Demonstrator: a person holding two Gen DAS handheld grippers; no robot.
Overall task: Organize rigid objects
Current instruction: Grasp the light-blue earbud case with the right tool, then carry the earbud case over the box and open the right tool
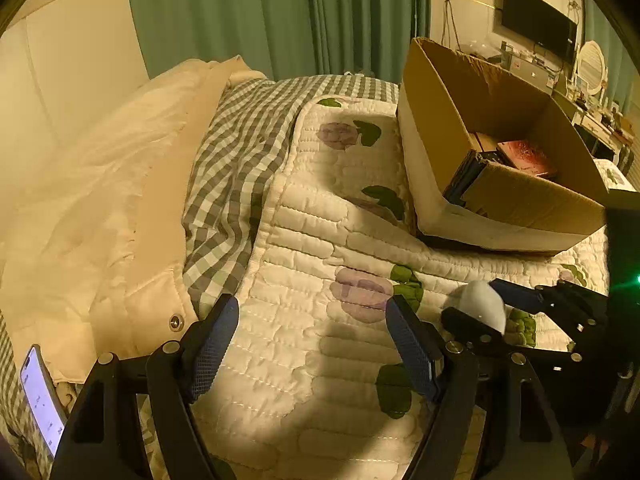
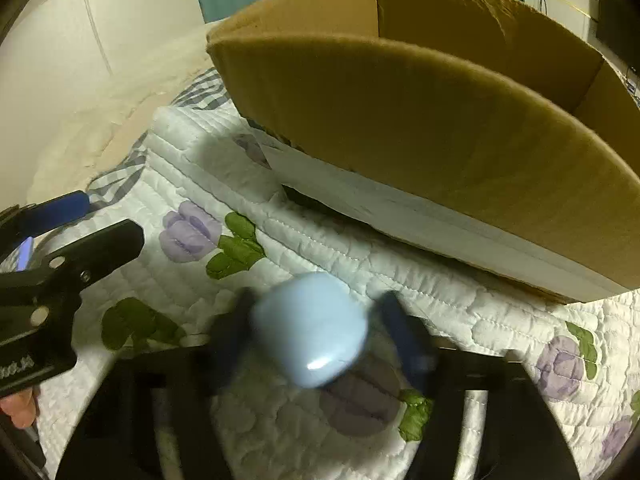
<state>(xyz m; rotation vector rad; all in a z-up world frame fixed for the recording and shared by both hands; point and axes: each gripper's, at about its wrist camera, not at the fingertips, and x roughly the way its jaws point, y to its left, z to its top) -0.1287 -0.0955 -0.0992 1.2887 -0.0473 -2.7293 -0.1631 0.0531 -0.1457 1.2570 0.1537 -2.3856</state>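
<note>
My right gripper (image 2: 312,328) is shut on a small rounded pale blue case (image 2: 314,330), held a little above the quilt, in front of the near wall of the cardboard box (image 2: 400,128). The view is blurred by motion. In the left wrist view the same case (image 1: 482,304) looks white between the right gripper's fingers (image 1: 520,296). My left gripper (image 1: 312,344) is open and empty over the quilt, left of the right gripper. The box (image 1: 516,196) stands at the right and holds a red book (image 1: 528,156) and dark items.
The bed has a floral quilt (image 1: 312,240), a checked sheet (image 1: 228,168) and a cream duvet (image 1: 100,208). A lit phone (image 1: 42,404) lies at the lower left. A TV (image 1: 540,24) and cluttered desk are far behind the box.
</note>
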